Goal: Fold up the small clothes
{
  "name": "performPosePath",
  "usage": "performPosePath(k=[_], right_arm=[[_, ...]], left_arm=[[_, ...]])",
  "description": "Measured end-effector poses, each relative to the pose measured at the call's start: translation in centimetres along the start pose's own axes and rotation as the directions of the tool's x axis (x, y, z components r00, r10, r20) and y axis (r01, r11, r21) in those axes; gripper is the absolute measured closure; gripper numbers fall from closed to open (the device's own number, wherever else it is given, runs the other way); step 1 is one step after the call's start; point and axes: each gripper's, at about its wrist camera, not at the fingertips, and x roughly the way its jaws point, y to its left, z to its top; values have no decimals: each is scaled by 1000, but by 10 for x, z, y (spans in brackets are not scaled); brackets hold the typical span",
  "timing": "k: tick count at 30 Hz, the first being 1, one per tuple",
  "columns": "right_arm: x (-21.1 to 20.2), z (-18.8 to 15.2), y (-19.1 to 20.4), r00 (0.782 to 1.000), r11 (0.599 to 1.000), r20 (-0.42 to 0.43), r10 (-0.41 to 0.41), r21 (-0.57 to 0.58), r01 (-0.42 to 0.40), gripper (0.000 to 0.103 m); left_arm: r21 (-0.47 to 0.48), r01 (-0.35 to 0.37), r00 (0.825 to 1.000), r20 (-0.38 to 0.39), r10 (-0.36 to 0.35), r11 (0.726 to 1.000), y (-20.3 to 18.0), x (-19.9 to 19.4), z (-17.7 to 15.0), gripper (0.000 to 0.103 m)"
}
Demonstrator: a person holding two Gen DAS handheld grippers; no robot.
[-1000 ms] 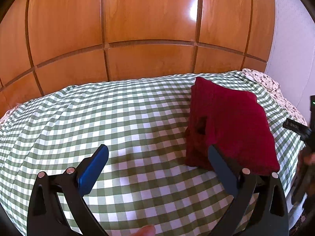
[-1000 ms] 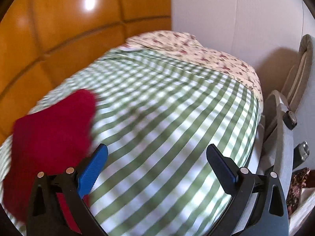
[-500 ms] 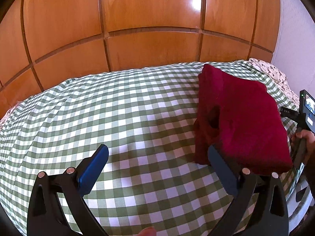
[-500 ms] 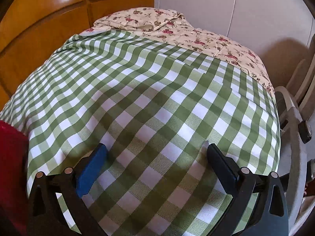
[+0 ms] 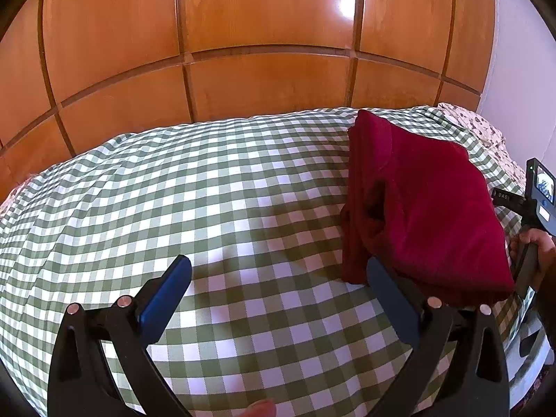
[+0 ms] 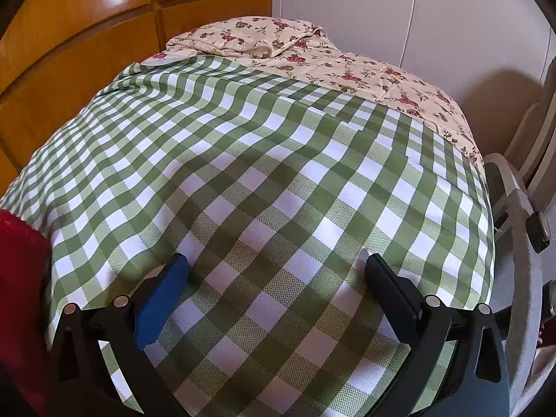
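A dark red garment (image 5: 427, 205) lies folded into a thick rectangle on the right side of the green checked bedcover (image 5: 208, 191). My left gripper (image 5: 278, 271) hovers open over the cover, its right finger just in front of the garment's near left corner, nothing between the fingers. In the right wrist view my right gripper (image 6: 274, 267) is open low over bare checked cover (image 6: 278, 173), and only an edge of the red garment (image 6: 21, 243) shows at the far left. A hand holds the right gripper's handle (image 5: 531, 208) at the left wrist view's right edge.
Wooden panels (image 5: 260, 34) rise behind the bed. A floral quilt (image 6: 312, 52) covers the far end by a white wall. A grey chair frame (image 6: 521, 226) stands beside the bed's right edge.
The right gripper has swung away from the red garment toward the bed's end and dropped lower over the cover. The left view has shifted slightly; the garment lies still.
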Motion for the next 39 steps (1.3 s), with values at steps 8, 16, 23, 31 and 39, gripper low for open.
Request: performPosePath(k=[8, 16, 23, 31, 39], right_arm=[[0, 0, 0, 1000, 1000, 1, 1, 1, -1, 3], [0, -1, -1, 1000, 1000, -4, 4, 3, -4, 3], [-2, -1, -1, 1000, 1000, -7, 6, 5, -6, 3], [-1, 0, 0, 1000, 1000, -8, 7, 6, -7, 3], [-1, -1, -1, 1000, 1000, -8, 7, 8, -7, 3]], left_arm=[[-3, -2, 1000, 5, 2, 1000, 2, -3, 0, 2], [-13, -2, 1000, 4, 2, 1000, 3, -4, 0, 2], [-23, 3, 1000, 0, -3, 1000, 6, -3, -1, 2], [-46, 0, 1000, -13, 0, 999, 14, 2, -3, 2], [-53, -10, 1000, -25, 8, 999, 22, 9, 0, 2]])
